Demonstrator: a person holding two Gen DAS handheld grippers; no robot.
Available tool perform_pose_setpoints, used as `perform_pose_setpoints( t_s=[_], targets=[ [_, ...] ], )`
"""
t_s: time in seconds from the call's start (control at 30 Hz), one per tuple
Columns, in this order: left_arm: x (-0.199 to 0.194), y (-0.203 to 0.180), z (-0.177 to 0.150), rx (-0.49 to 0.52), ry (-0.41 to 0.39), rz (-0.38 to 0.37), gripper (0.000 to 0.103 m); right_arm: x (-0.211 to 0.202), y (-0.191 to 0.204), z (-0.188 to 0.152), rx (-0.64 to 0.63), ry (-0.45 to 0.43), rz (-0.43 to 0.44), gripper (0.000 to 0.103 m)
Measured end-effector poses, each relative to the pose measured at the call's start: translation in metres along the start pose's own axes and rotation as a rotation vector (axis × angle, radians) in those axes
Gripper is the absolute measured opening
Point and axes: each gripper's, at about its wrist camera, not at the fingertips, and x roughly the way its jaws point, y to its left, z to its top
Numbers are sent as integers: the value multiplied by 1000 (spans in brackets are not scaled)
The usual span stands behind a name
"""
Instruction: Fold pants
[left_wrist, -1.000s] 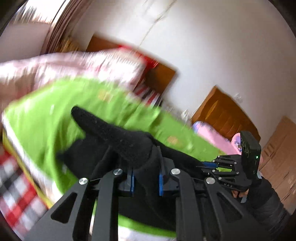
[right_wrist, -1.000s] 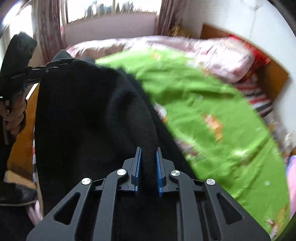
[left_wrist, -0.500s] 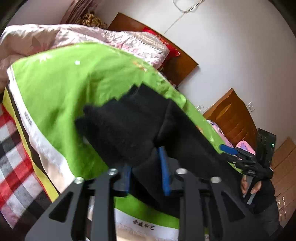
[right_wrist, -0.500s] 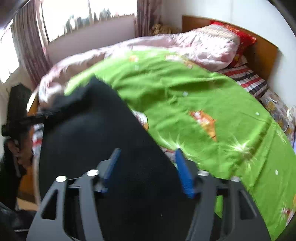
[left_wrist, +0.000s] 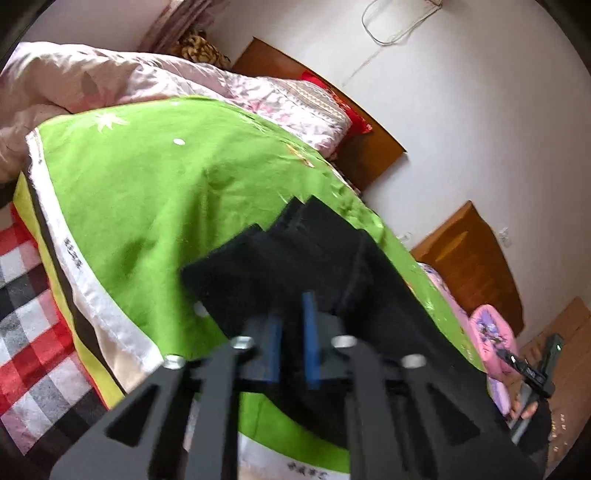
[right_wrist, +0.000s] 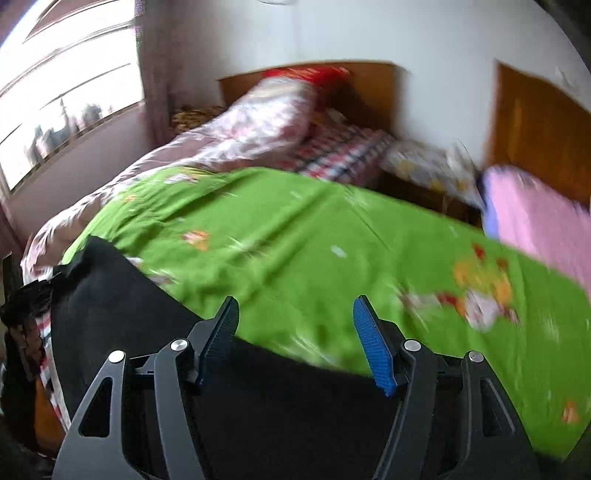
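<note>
The black pants (left_wrist: 295, 266) lie on the green sheet (left_wrist: 147, 192) of the bed, near its front edge. My left gripper (left_wrist: 293, 325) is shut on the black pants, with cloth between its blue pads and a folded corner lying ahead of the tips. In the right wrist view the pants (right_wrist: 122, 314) spread under and to the left of my right gripper (right_wrist: 293, 328), which is open wide and holds nothing. The right gripper also shows at the far right of the left wrist view (left_wrist: 532, 369), held by a hand.
A pink quilt (left_wrist: 110, 81) is bunched at the far side of the bed. A wooden headboard (right_wrist: 369, 81) stands against the white wall. A pink pillow (right_wrist: 535, 214) lies at the right. A checked red and white sheet (left_wrist: 33, 314) hangs at the bed's left edge.
My right gripper has opened and let go of the pants, which now lie on the green sheet. My left gripper has lowered the pants onto the bed and still holds them.
</note>
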Motion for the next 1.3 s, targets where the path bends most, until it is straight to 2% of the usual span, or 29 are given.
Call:
perform_pose_setpoints(
  t_s=[0.1,0.17,0.3,0.33,0.4,0.5,0.53,0.6,0.63,0.77,0.8,0.83,0.87,0.9,0.97,1.03,1.1,1.17,1.2,1.23,1.27,1.3],
  targets=[
    [-4,-9,1,52,-5,20,7,9,9,-15,-55,49,43,63],
    [-4,-13,4,54,9,10,12,21,20,-21,-97,79,74,63],
    [2,-12,6,45,26,41,15,54,32,-30,-113,155,48,64],
    [3,-12,5,56,25,64,11,58,36,-32,-116,160,32,66],
    [6,-14,3,88,20,124,9,54,40,-32,-93,147,38,68],
    [7,-14,1,91,20,151,9,36,55,-28,-78,109,109,68],
    [6,-14,1,96,18,159,9,25,70,-28,-97,85,140,68],
    [6,-16,0,115,14,173,9,14,96,-30,-119,72,201,82],
    [6,-17,0,120,12,178,9,14,113,-34,-142,88,237,84],
    [3,-19,-3,113,-10,189,9,30,211,-71,-400,205,323,84],
    [2,-20,-3,118,-15,195,8,34,231,-81,-478,220,310,89],
    [1,-22,-2,122,-20,199,8,30,245,-87,-539,164,252,90],
    [-3,-24,-1,132,-28,203,8,26,254,-83,-550,156,238,90],
    [-5,-26,-1,143,-33,203,8,23,257,-79,-533,167,259,90],
    [-12,-31,-1,169,-51,214,8,13,268,-71,-498,140,342,90],
    [-16,-35,-1,188,-67,226,8,7,283,-69,-521,119,406,90],
    [-7,-35,-1,213,-38,262,8,15,300,-74,-565,134,424,90],
    [7,-27,-2,212,6,277,13,34,310,-82,-569,209,467,93],
    [10,-23,-3,216,7,282,21,40,311,-85,-568,211,456,96],
    [10,-19,-3,216,-3,287,35,42,312,-85,-570,207,449,96],
    [5,-14,-2,200,-29,294,44,39,309,-82,-550,207,467,96],
    [-1,-11,-1,182,-48,303,63,36,304,-77,-518,207,490,94]
  ],
)
